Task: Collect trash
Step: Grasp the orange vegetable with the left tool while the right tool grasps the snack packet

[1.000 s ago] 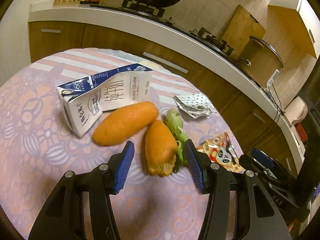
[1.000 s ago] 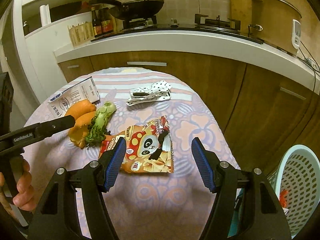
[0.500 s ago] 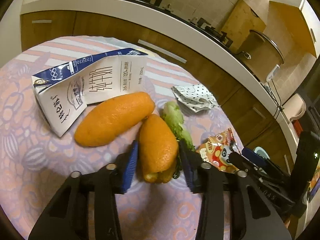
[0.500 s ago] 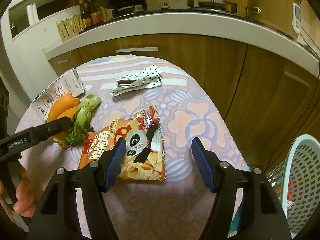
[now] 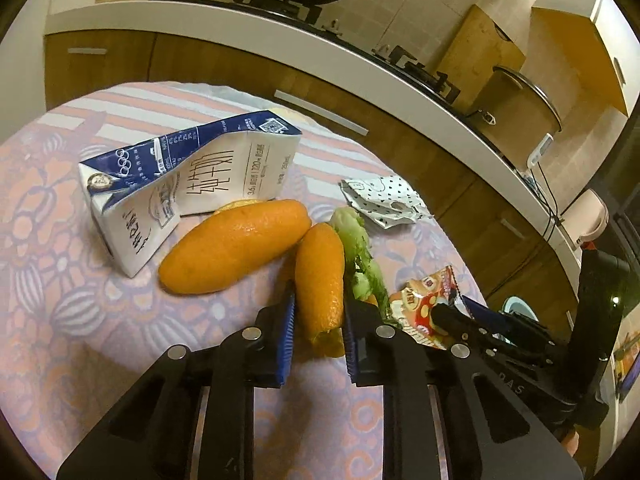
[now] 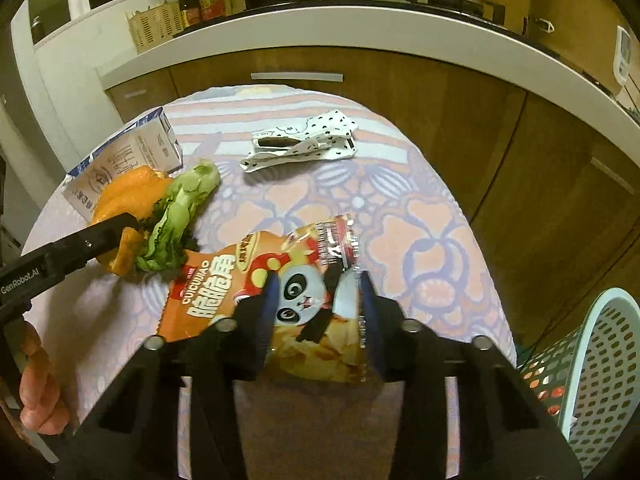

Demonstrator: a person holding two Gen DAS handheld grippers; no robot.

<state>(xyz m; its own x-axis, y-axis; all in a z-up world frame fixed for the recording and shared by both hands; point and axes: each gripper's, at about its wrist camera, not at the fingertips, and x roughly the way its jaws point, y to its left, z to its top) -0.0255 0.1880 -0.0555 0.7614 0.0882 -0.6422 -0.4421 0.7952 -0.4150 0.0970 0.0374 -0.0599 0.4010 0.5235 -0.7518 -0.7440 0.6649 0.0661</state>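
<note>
Both grippers closed on trash

Left gripper fingers pinch the orange peel at frame centre, on the table. Right gripper fingers clamp the snack bag, lower centre; basket lower right

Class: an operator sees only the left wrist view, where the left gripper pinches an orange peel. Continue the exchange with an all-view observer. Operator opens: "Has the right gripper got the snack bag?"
Observer: The right gripper straddles the snack bag, one pad on top of it and one at its edge; I can't confirm a firm grip.
Operator: Where does trash go?
Observer: A perforated basket stands low to that gripper's right, with something red inside.
</note>
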